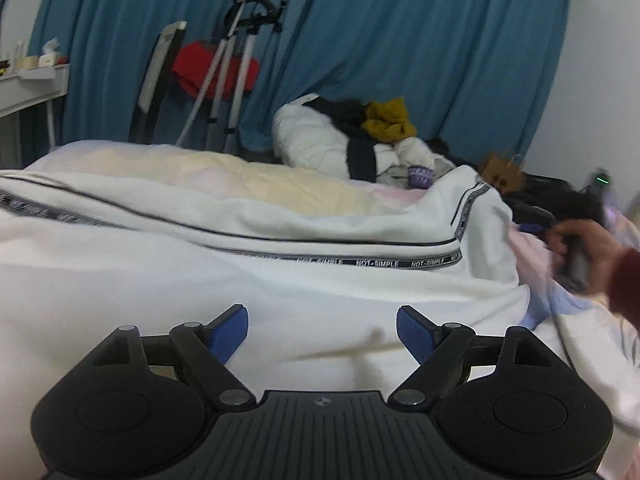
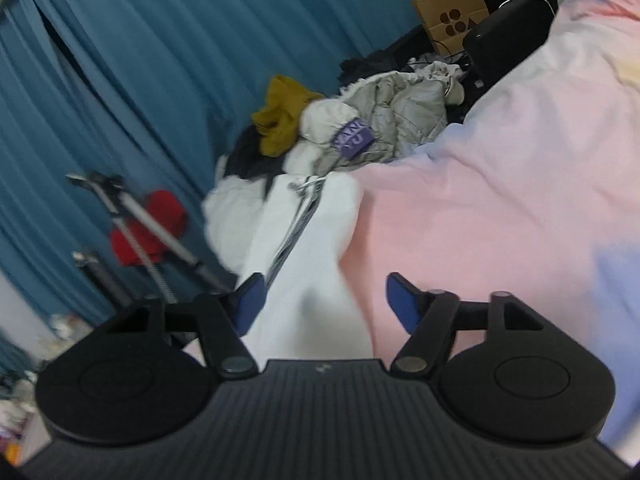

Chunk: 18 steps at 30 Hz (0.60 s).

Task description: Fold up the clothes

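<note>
Left wrist view: left gripper (image 1: pixel 322 332) hovering wide open, gripping nothing, over white knit garment with black lettered tape trim (image 1: pixel 280 280), lying spread, still unfolded.

Right wrist view: right gripper (image 2: pixel 324 304) gaping, garment end (image 2: pixel 316 280) lying between jaws toward 12 o'clock, unpinched; pink bedsheet (image 2: pixel 480 220) at 2 o'clock. Folding barely starting.

One white garment (image 1: pixel 240 280) with lettered trim, one brown paper bag (image 2: pixel 452 12), one mustard cloth (image 1: pixel 390 120), one purple label (image 2: pixel 354 138), two grippers: left gripper (image 1: pixel 322 334), right gripper (image 2: pixel 325 300).

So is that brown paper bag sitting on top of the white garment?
No, the brown paper bag stands far back by the blue curtain, well apart from the white garment.
</note>
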Available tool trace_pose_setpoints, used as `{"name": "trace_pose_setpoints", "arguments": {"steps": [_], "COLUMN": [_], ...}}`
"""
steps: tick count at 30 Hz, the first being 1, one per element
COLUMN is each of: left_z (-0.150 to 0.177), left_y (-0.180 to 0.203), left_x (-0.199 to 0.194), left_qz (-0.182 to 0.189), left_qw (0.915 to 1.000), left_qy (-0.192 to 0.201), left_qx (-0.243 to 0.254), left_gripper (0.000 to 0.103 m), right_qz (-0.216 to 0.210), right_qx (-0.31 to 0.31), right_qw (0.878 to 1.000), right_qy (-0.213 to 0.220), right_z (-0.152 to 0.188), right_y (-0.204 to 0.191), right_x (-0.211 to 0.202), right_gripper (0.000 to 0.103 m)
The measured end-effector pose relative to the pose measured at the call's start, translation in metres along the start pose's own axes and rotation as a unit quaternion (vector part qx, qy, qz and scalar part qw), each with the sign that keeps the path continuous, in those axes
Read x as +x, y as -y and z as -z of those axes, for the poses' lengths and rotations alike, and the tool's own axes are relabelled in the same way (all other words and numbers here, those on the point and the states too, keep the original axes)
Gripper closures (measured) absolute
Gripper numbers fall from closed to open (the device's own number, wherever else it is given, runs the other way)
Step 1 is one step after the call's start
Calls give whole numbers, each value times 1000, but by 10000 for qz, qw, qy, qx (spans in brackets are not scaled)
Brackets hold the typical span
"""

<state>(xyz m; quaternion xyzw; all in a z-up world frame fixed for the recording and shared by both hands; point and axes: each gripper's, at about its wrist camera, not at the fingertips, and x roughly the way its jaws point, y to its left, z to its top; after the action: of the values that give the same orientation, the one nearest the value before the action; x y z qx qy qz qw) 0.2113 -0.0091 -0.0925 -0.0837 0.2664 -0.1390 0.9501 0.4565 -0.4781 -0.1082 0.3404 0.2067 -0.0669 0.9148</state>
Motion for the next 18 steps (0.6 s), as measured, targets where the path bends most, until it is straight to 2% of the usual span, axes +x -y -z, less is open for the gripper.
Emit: {"name": "trace_pose_setpoints", "arguments": {"steps": [1, 2, 3, 4, 5, 9, 12, 15, 18], "left_z": [1, 2, 4, 5, 5, 6, 5, 3, 3], "left_y": [-1, -2, -3, -4, -5, -18, -23, -17, -9], "left_x": [6, 11, 16, 19, 21, 11, -1, -17, -30], "left_qz": [55, 115, 166, 220, 286, 866, 1181, 1194, 1151], "left_qw": [10000, 9999, 9998, 9997, 9995, 9948, 9888, 9885, 9897], "left_qy": [14, 27, 35, 52, 78, 242, 355, 510, 591], "left_qx": [25, 47, 68, 73, 67, -471, -836, -771, -607], "left_gripper": [20, 20, 20, 20, 20, 20, 20, 20, 20], "right_qz": [83, 190, 363, 575, 779, 1035, 1287, 1603, 2025], "right_qx": [-83, -192, -343, -470, -554, -983, -1603, -2083, -2095], "right_qw": [9999, 9996, 9987, 9972, 9954, 9894, 9751, 9533, 9433], "right_qy": [-33, -50, -50, -39, -10, 248, 835, 1484, 1591], "right_z": [-3, -5, -6, -6, -6, -12, -19, -26, -32], "right_y": [-5, -9, -13, -17, -21, -42, -71, -98, -97], "right_x": [13, 25, 33, 38, 39, 8, -42, -92, -110], "right_gripper": [40, 50, 74, 87, 94, 97, 97, 97, 96]}}
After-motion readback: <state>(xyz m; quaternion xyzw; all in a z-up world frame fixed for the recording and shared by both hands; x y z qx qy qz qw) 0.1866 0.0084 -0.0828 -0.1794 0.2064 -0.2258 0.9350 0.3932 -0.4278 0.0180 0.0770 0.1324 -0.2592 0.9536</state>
